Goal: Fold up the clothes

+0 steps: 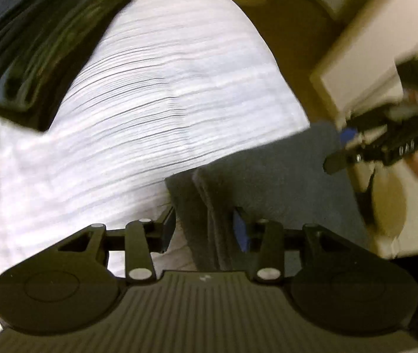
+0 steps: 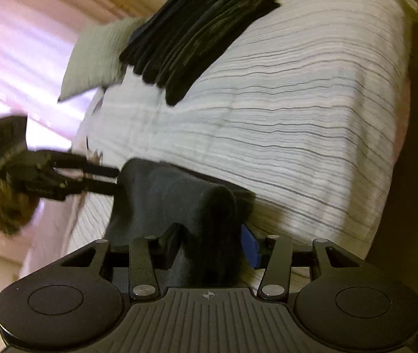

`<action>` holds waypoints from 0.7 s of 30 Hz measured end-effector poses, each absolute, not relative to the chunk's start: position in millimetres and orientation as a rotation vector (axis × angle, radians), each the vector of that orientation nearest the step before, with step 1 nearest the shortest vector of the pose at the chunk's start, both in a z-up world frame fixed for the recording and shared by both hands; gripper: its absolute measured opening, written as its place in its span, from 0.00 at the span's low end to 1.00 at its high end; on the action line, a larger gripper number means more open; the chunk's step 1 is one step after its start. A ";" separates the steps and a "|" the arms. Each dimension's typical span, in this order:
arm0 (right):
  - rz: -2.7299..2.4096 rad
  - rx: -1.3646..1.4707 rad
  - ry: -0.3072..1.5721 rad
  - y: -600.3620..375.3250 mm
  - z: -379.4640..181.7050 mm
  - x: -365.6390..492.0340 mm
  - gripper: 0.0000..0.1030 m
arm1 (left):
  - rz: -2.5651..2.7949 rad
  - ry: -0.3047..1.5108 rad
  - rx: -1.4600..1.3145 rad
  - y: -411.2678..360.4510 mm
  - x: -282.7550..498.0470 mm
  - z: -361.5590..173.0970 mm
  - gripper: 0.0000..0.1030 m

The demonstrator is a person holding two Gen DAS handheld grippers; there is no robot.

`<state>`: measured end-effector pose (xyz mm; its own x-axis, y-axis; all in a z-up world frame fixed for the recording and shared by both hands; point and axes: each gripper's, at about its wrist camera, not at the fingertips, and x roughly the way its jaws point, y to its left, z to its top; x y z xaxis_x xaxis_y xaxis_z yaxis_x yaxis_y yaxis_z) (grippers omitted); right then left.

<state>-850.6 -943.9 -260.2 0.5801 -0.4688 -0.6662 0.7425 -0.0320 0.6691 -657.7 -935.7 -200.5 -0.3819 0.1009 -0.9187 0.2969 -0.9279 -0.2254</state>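
A dark grey garment (image 1: 267, 173) hangs stretched between my two grippers above the near edge of the bed. My left gripper (image 1: 206, 229) is shut on one end of it; the cloth bunches between its fingers. My right gripper (image 2: 209, 247) is shut on the other end (image 2: 179, 194). Each gripper shows in the other's view: the right (image 1: 338, 156) at the right side, the left (image 2: 114, 179) at the left side. A stack of dark folded clothes (image 2: 197, 32) lies on the far part of the bed, also in the left wrist view (image 1: 35, 38). Both views are motion-blurred.
The bed has a white cover with thin dark stripes (image 2: 297, 111). A pale pillow (image 2: 97, 58) lies beside the stack. Brown floor (image 1: 294, 29) and white furniture (image 1: 364, 67) lie beyond the bed's right side. A bright curtain (image 2: 11, 53) is at the left.
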 end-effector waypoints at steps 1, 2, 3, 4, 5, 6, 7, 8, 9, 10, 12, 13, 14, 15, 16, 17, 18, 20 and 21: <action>-1.002 1.294 0.265 -947.3 -263.9 -850.8 0.36 | -2.443 0.606 1.639 -938.2 -654.4 -202.6 0.36; -1.006 1.313 0.257 -951.4 -265.9 -850.6 0.20 | -2.431 0.664 1.609 -940.0 -652.0 -205.5 0.36; -1.007 1.328 0.245 -955.1 -266.3 -850.6 0.20 | -2.424 0.704 1.592 -940.2 -652.3 -209.5 0.33; -1.004 1.325 0.234 -958.2 -265.3 -850.4 0.20 | -2.419 0.721 1.587 -939.8 -653.9 -213.2 0.30; -0.999 1.311 0.224 -960.9 -263.4 -850.0 0.20 | -2.413 0.727 1.582 -939.6 -655.5 -216.2 0.25; -1.002 1.308 0.228 -963.6 -265.2 -850.3 0.20 | -2.401 0.712 1.579 -939.8 -657.2 -218.0 0.16; -1.011 1.311 0.242 -966.2 -269.5 -851.0 0.20 | -2.390 0.696 1.576 -939.9 -658.9 -219.7 0.15; -1.019 1.315 0.255 -968.9 -273.8 -851.7 0.20 | -2.379 0.683 1.571 -940.4 -660.3 -221.5 0.15; -1.028 1.318 0.269 -971.5 -278.1 -852.4 0.20 | -2.372 0.677 1.566 -941.4 -661.3 -223.9 0.15; -1.032 1.325 0.285 -973.5 -281.4 -853.2 0.20 | -2.362 0.677 1.567 -941.9 -662.5 -227.4 0.16; -1.035 1.331 0.318 -975.7 -282.7 -854.8 0.21 | -2.346 0.677 1.579 -944.5 -668.9 -240.1 0.16; -1.033 1.319 0.331 -975.8 -278.7 -855.5 0.21 | -2.337 0.676 1.588 -945.7 -672.7 -246.7 0.17; -1.038 1.290 0.349 -974.6 -271.6 -854.2 0.21 | -2.327 0.674 1.597 -946.2 -675.4 -250.3 0.17; -1.046 1.249 0.370 -972.4 -262.5 -851.5 0.22 | -2.321 0.673 1.600 -946.7 -677.1 -251.8 0.19; -1.055 1.207 0.390 -970.2 -253.4 -848.8 0.22 | -2.317 0.679 1.601 -947.1 -677.6 -251.6 0.20; -1.062 1.166 0.411 -968.0 -244.4 -846.0 0.22 | -2.314 0.685 1.602 -947.9 -677.4 -250.6 0.21; -1.070 1.124 0.431 -965.8 -235.3 -843.3 0.22 | -2.313 0.693 1.603 -949.4 -675.5 -248.1 0.22; -1.083 1.041 0.470 -961.5 -217.1 -837.9 0.22 | -2.329 0.709 1.603 -951.4 -670.4 -239.2 0.23; -1.083 0.996 0.487 -958.8 -208.9 -833.9 0.22 | -2.346 0.704 1.599 -951.8 -666.5 -232.7 0.23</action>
